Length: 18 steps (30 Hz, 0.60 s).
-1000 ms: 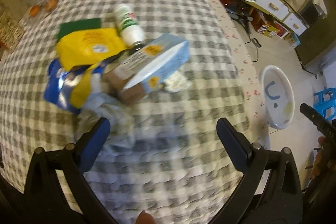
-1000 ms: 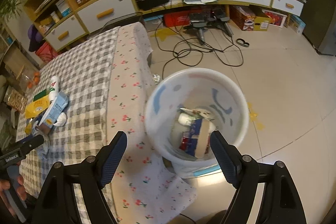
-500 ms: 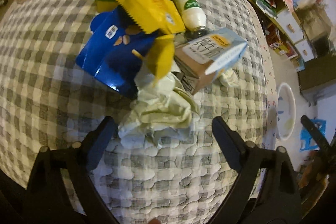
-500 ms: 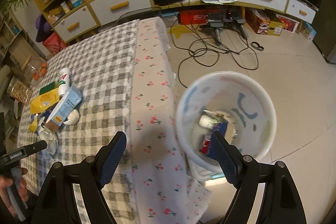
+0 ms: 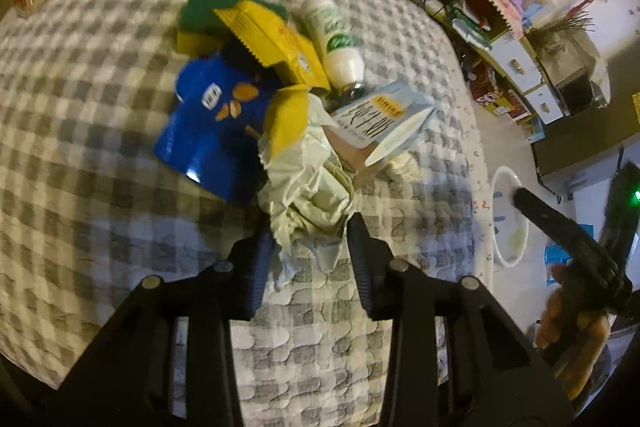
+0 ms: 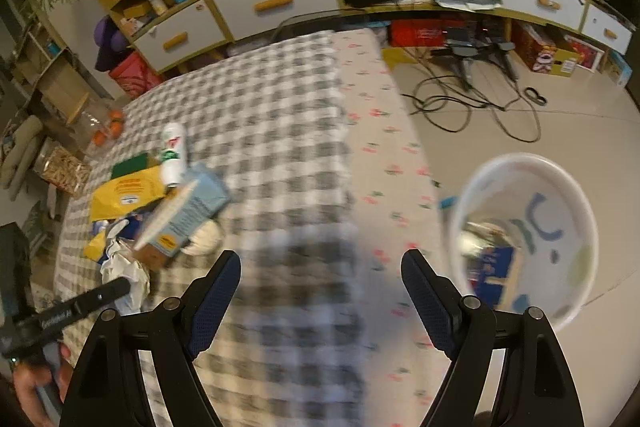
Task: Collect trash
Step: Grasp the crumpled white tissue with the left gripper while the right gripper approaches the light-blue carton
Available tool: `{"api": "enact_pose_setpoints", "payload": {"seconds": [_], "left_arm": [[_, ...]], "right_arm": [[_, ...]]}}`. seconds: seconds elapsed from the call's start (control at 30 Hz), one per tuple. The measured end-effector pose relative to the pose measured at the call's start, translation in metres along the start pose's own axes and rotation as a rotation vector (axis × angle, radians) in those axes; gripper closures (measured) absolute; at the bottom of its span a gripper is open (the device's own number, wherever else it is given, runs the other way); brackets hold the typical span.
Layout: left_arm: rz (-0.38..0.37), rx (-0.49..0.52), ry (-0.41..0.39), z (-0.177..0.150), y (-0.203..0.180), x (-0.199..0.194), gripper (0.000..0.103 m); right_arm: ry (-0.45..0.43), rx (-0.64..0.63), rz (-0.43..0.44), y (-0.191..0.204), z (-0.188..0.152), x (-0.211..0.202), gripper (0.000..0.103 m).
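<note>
Closing in, left view: left claw (image 5: 308, 239) narrowing its jaws around the crumpled pale paper (image 5: 310, 187), the wad sitting between the pads at the near end of the trash pile; contact looking imminent or just begun, hard to tell through the blur.
Lying beyond, left view: blue snack bag (image 5: 212, 131), yellow packet (image 5: 272, 43), white bottle (image 5: 334, 35) and light-blue carton (image 5: 384, 123) piling up farther along the checked desk (image 5: 100, 227), all past the wad as seen from the claw.
Running of the wad: long axis stretching away from the claw toward the carton, so the jaws squeezing across its narrow width.
Waiting, left view: white bin (image 5: 510, 219) standing on the floor off the desk's right edge, beside the person's right hand (image 5: 572, 327).
Hovering, right view: right claw (image 6: 320, 291) gaping wide and gripping nothing, hanging over the desk's near edge with the bin (image 6: 576, 227) just to its right.
Sitting in the bin, right view: some trash already lying at the bottom.
Judging nearness: left claw being far nearer the pile, right claw nearer the bin; lifting the wad clear without dragging the carton looking like the delicate part.
</note>
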<state>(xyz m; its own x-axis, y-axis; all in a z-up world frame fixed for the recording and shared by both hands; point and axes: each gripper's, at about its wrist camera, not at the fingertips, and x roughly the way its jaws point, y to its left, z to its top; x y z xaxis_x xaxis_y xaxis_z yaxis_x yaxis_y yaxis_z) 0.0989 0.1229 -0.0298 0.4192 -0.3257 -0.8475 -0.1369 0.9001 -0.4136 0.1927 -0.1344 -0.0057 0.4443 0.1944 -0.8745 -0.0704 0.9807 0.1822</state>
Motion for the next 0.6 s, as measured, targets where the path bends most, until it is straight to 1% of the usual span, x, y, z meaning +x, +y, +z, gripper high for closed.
{"api": "enact_pose_setpoints", "payload": {"seconds": [0.1, 0.23, 0.33, 0.47, 0.6], "left_arm": [[0.013, 0.025, -0.034, -0.001, 0.004, -0.014, 0.064], [0.065, 0.038, -0.066, 0.0, 0.018, -0.025, 0.064], [0.072, 0.023, -0.074, 0.002, 0.029, -0.03, 0.064], [0.081, 0.011, -0.086, 0.002, 0.04, -0.038, 0.064], [0.096, 0.007, -0.09, 0.001, 0.048, -0.042, 0.064]], "right_arm": [[0.011, -0.004, 0.042, 0.025, 0.002, 0.014, 0.019], [0.038, -0.025, 0.082, 0.057, 0.001, 0.033, 0.019], [0.056, -0.022, 0.112, 0.075, 0.0, 0.047, 0.019], [0.077, -0.004, 0.178, 0.098, -0.004, 0.061, 0.02], [0.1, 0.001, 0.225, 0.117, -0.007, 0.073, 0.028]]}}
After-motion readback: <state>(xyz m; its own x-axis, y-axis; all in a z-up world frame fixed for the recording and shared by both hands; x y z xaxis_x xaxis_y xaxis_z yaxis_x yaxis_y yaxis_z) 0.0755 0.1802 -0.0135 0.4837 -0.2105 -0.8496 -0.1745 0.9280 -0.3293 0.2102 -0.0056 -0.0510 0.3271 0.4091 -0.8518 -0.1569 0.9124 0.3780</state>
